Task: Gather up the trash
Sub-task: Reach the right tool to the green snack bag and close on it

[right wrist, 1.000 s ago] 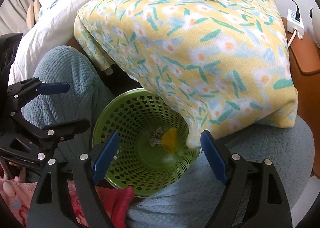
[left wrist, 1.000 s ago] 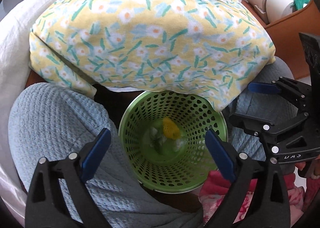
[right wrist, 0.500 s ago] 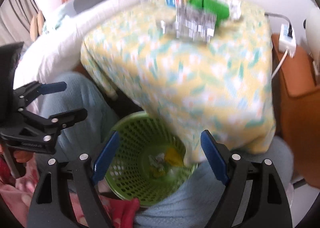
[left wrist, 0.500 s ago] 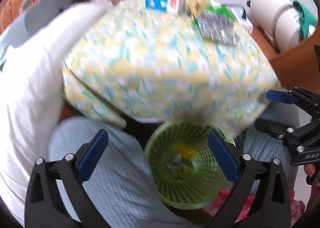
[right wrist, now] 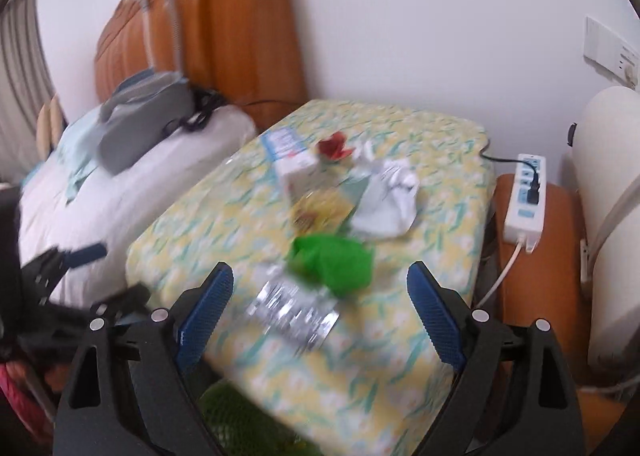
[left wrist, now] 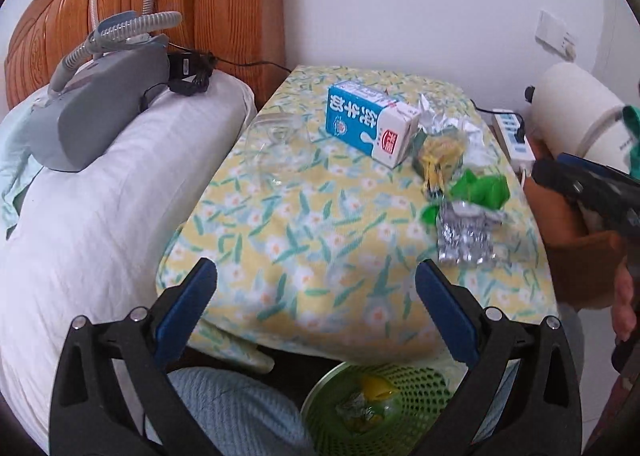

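Trash lies on a table under a yellow flowered cloth (left wrist: 304, 240): a blue and white milk carton (left wrist: 366, 124), a yellow wrapper (left wrist: 438, 154), a green crumpled bag (left wrist: 480, 190), a silver blister pack (left wrist: 464, 236), clear plastic (left wrist: 276, 148). The right wrist view, blurred, also shows the green bag (right wrist: 332, 260), the blister pack (right wrist: 296, 312), white crumpled paper (right wrist: 390, 204) and a red scrap (right wrist: 334, 148). A green mesh basket (left wrist: 416, 388) with yellow and foil bits sits below the table edge. My left gripper (left wrist: 316, 308) and right gripper (right wrist: 320, 312) are both open and empty, near the table's front edge.
A white pillow (left wrist: 100, 192) with a grey device and hose (left wrist: 104, 96) lies left, against an orange headboard (left wrist: 180, 4). A white power strip (right wrist: 526, 196) rests on a brown stand at right, beside a white cylinder (left wrist: 576, 112). Blue-clad knees (left wrist: 232, 412) flank the basket.
Both grippers have lifted and tilted up from over the basket to face the tabletop; the trash on the cloth has come into full view. Both stay open.
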{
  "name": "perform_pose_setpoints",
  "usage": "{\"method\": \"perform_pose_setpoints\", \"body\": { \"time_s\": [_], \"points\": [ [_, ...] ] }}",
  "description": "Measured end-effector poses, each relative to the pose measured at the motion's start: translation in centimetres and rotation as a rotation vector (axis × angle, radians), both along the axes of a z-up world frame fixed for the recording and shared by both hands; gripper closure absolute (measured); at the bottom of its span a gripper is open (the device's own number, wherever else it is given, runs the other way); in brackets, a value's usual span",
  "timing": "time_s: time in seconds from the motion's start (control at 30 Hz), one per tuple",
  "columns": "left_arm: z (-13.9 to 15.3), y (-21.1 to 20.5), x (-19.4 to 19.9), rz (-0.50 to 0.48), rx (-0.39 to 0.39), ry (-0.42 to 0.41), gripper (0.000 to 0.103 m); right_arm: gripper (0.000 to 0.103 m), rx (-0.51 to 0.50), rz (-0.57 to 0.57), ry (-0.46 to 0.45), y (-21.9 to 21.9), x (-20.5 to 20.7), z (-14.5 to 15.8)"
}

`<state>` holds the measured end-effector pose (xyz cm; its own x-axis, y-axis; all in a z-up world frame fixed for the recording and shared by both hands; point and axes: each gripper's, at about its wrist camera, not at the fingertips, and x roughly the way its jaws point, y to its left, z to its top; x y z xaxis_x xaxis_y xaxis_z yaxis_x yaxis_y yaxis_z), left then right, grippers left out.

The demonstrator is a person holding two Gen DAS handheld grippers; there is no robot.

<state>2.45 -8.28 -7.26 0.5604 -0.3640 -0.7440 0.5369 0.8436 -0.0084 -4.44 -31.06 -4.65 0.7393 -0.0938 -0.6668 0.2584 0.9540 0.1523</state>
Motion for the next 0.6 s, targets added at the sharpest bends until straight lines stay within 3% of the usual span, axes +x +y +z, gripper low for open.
{"method": "perform_pose_setpoints", "body": {
  "time_s": [0.17, 0.37, 0.6],
  "points": [
    [0.2, -1.8, 0.7, -0.012, -0.016, 0.0, 0.008, 0.016, 0.09, -0.085, 0.051, -5.0, 3.9, -1.1],
    [0.4, -3.7, 1.6, -0.033, -0.027, 0.004, 0.008, 0.031, 0.145, -0.08, 0.099, -7.2, 6.9, -2.8],
    [0.0, -4.4, 1.8, -0.042, -0.036, 0.026, 0.008, 0.032, 0.125, 0.076, 0.073, -4.1, 6.4, -2.7]
  ]
}}
